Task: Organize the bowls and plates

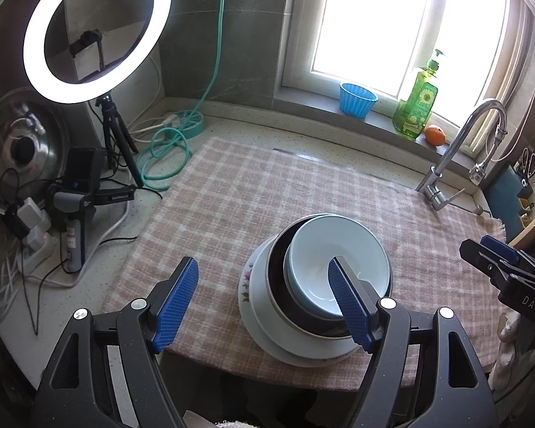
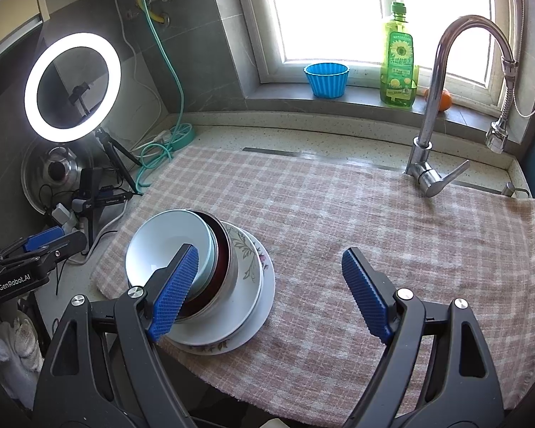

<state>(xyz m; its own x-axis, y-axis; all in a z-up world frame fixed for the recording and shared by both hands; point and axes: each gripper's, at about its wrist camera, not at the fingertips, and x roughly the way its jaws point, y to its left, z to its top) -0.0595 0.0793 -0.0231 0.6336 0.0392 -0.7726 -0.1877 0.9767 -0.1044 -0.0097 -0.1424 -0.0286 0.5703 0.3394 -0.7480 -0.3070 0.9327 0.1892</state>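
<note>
While both grippers hang above the front edge of the counter (image 2: 232, 135), their jaws stand wide apart and hold nothing. The left gripper (image 1: 264, 303) has its blue pads either side of bare cloth (image 1: 232, 192) and the left part of the stack; its right pad crosses in front of the pale bowl (image 1: 324, 249), but whether it touches cannot be told. The right gripper (image 2: 273, 294) frames bare cloth to the right of the stack, and its left pad overlaps the pale bowl's near rim in the picture.

All the dishes sit in one nested pile on the checked cloth, near its front edge and toward its left side. At the bottom lies a white plate (image 2: 264, 306); on it a flowered bowl (image 2: 248, 260), then a dark bowl (image 2: 223, 249), then the pale bowl on top, tilted.

Along the sill at the back stand a blue cup (image 2: 326, 80), a green soap bottle (image 2: 397, 57) and an orange (image 1: 435, 134). A tap (image 2: 435, 82) rises at the cloth's back right corner. At the counter's left end a ring light (image 1: 96, 32) glows on a tripod, with a green hose (image 1: 167, 149) coiled beside it and a steel lid (image 1: 21, 142) leaning on the wall.
</note>
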